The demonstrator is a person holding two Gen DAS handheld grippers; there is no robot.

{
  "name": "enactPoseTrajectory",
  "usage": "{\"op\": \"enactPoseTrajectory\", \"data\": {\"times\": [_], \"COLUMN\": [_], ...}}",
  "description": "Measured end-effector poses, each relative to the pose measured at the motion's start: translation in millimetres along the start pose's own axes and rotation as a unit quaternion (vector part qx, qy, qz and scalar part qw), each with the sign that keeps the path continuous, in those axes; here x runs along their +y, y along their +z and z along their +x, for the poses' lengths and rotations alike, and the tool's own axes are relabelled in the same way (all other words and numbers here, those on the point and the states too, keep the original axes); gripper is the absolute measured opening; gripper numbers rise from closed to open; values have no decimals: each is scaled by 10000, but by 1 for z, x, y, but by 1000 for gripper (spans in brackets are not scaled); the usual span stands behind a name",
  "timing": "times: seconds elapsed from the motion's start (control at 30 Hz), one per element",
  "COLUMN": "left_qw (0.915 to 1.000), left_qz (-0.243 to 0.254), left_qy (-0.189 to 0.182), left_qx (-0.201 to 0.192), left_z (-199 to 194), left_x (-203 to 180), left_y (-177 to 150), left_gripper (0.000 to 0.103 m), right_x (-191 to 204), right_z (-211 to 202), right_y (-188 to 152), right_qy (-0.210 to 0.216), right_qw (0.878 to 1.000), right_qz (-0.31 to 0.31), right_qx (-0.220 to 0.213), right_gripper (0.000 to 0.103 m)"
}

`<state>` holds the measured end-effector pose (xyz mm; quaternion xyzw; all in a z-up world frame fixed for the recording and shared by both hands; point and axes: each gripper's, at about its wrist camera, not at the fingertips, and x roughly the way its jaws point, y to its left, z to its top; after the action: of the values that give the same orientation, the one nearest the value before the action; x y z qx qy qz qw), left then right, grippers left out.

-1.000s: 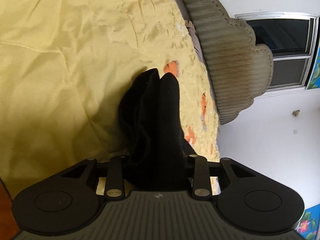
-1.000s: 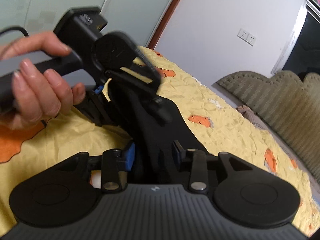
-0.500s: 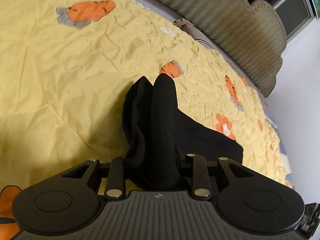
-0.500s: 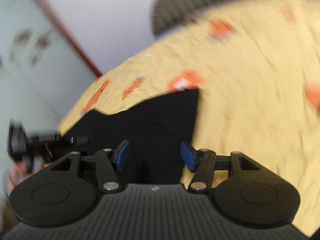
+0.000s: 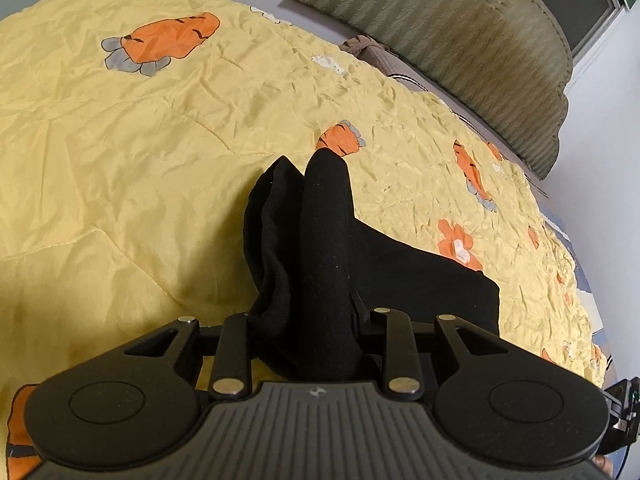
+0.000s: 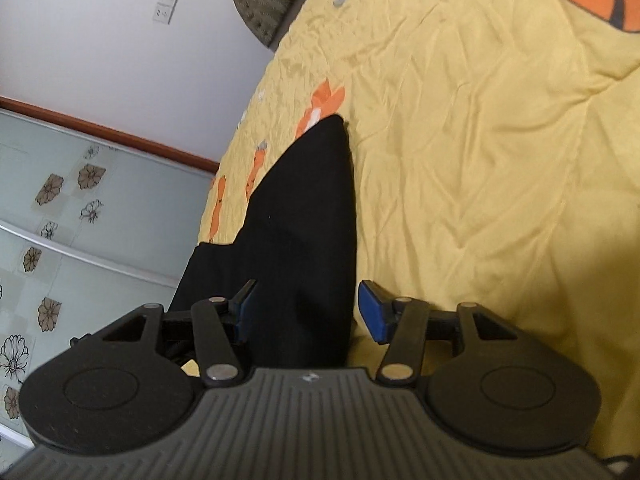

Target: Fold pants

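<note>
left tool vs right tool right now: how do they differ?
Left tool: clamped on a bunched, raised fold of the black pants, and its pads are buried in cloth. Right tool: its jaws are closing but not yet gripping, the blue pads show bare, and the pants pass flat between them. Shared: both work the same pants over the yellow carrot-print quilt.

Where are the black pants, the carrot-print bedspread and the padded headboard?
black pants [image 5: 320, 248]: left wrist view, on the bunched fold.
carrot-print bedspread [image 5: 120, 152]: left wrist view, on bare yellow cloth.
padded headboard [image 5: 480, 36]: left wrist view, on its ribbed face.
</note>
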<state>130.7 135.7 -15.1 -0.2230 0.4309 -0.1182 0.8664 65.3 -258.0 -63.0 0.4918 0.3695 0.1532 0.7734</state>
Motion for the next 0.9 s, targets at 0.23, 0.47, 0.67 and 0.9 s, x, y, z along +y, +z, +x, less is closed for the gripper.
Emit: {"op": "enactPoseTrajectory", "data": {"times": [0.23, 0.47, 0.67, 0.9], "left_qw": [10000, 9998, 9985, 9968], "left_qz": [59, 142, 431, 656], "left_qy": [32, 80, 229, 115], "left_qx": [-34, -81, -257, -433], "left_z": [0, -1, -10, -22], "left_x": [0, -3, -20, -57], "left_y": [-1, -3, -6, -6], "left_gripper": [28, 28, 28, 28], "right_x": [8, 24, 25, 53], "right_z": [23, 46, 43, 18], "right_y": [14, 13, 5, 9], "right_qy": [-88, -151, -305, -350], "right_qw": [9998, 9986, 9973, 9909], "right_qz": [48, -444, -660, -1283], "right_qx": [156, 257, 134, -204], "right_gripper": [52, 47, 16, 13]}}
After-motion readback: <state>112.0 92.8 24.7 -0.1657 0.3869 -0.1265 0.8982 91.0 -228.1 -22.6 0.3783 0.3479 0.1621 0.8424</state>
